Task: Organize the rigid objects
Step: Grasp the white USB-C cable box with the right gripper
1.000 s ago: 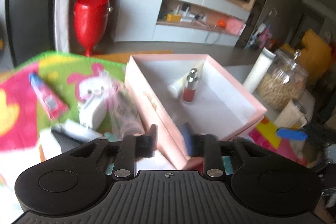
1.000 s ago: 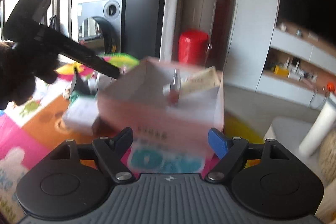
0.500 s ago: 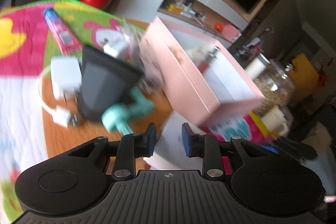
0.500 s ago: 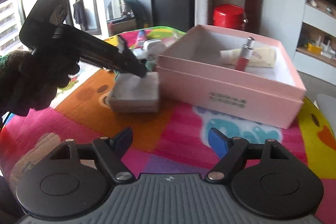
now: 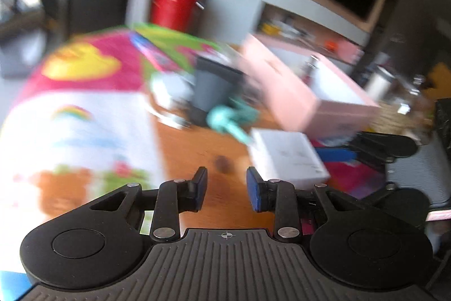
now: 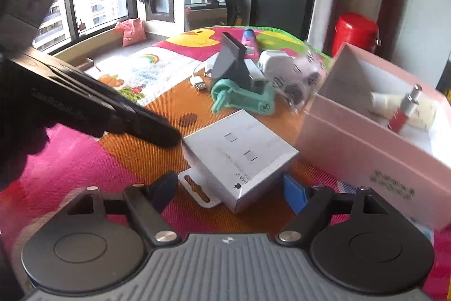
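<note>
White box (image 6: 239, 157) between wide-open right tool (image 6: 231, 192) fingers, untouched; left tool (image 5: 227, 189) part-open, empty.

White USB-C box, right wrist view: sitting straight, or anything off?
The white USB-C box lies skewed on the mat, corner toward the camera, its hang tab sticking out. It sits outside the pink box, apart from it. The right tool is open around its near corner; no damage visible.

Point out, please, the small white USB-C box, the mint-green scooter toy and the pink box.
small white USB-C box (image 6: 239, 151), right wrist view, on its top face.
mint-green scooter toy (image 6: 242, 98), right wrist view, on its body.
pink box (image 6: 366, 157), right wrist view, on its near outer wall.
</note>
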